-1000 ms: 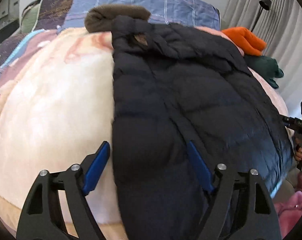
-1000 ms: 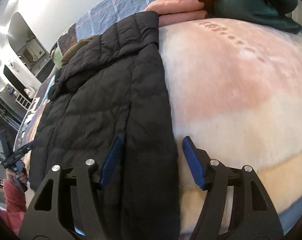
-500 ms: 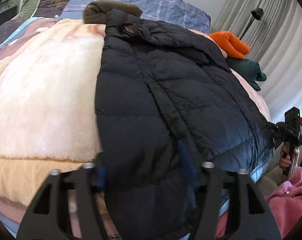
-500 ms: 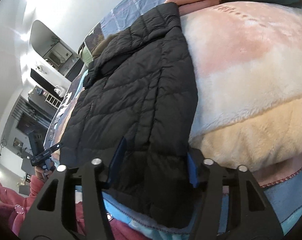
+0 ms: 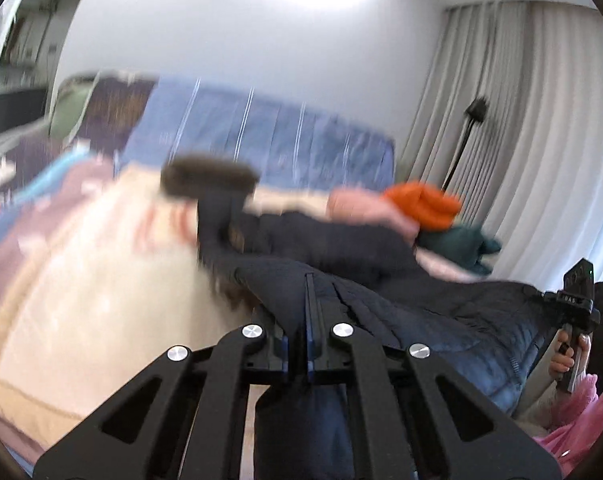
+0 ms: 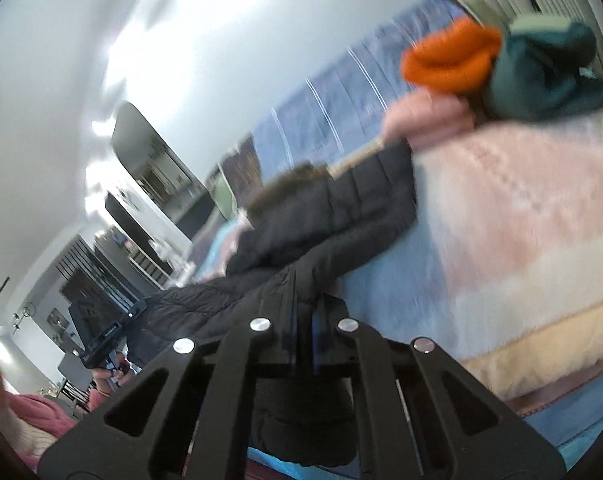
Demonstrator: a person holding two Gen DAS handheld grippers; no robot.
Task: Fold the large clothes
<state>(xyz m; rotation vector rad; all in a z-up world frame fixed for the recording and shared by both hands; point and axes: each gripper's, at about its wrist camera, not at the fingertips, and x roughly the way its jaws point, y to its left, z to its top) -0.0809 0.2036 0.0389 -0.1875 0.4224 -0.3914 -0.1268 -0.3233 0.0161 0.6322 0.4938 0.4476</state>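
The dark jacket's (image 5: 401,312) hem has risen off the bed; both grippers' fingers (image 5: 310,320) (image 6: 291,320) have just clamped it.

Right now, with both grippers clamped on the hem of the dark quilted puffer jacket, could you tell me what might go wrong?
1. The left gripper and right gripper pinch only thin edges of the dark quilted puffer jacket; slippery fabric might slide out.
2. The jacket's far end lies beside the folded orange garment, so folding forward could knock that stack.

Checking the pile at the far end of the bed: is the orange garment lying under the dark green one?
No: in the right wrist view the orange garment lies beside the dark green garment, not under it.
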